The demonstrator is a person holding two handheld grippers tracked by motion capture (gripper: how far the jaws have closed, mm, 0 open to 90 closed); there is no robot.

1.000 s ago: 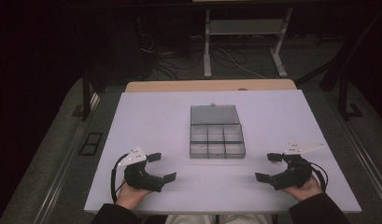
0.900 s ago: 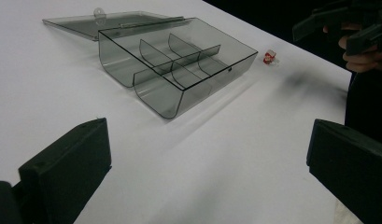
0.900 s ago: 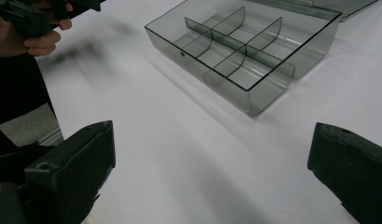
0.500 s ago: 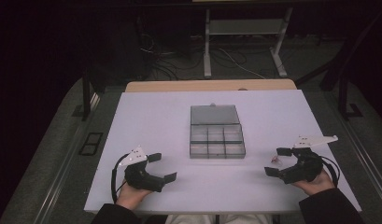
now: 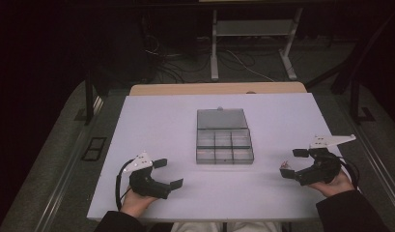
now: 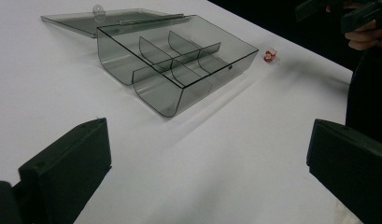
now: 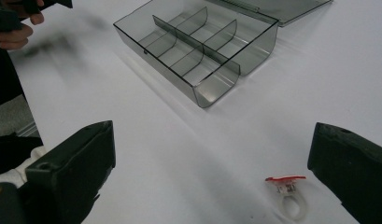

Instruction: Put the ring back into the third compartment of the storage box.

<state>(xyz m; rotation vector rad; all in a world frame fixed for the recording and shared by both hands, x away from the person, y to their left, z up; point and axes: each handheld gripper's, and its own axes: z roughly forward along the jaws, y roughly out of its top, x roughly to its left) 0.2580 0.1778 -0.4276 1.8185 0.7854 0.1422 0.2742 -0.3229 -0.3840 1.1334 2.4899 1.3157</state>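
Near the right edge of the counter [image 5: 161, 125], just ahead of the right gripper [image 5: 291, 164]: a small clear ring with a red top [image 7: 287, 193], lying on the bare surface, apart from everything else. Seen in the right gripper view between the spread fingers [image 7: 76, 163], closer to the right-hand one and touching neither. Nothing pinched.

At mid-counter, well to the left of the ring: a smoky transparent box [image 5: 224, 140], split by dividers into small compartments, all apparently empty. Lid [image 5: 221, 118] swung open and lying flat on the far side.

At the near left, resting low in the hand: the left gripper [image 5: 169, 173], fingers likewise spread wide and holding nothing, aimed toward the box but well short of it.

Judged step: approach to the ring, grasp not yet made; sorting into the box probably not begun.

Next move, as a judgement: lower and shift the right gripper so that the ring sits centred between the fingers, then close gently on the band or the red top. Needs care, since such a small, light piece could skid or flip on the smooth counter. After that, carry leftward over the box's near wall and release into one compartment.
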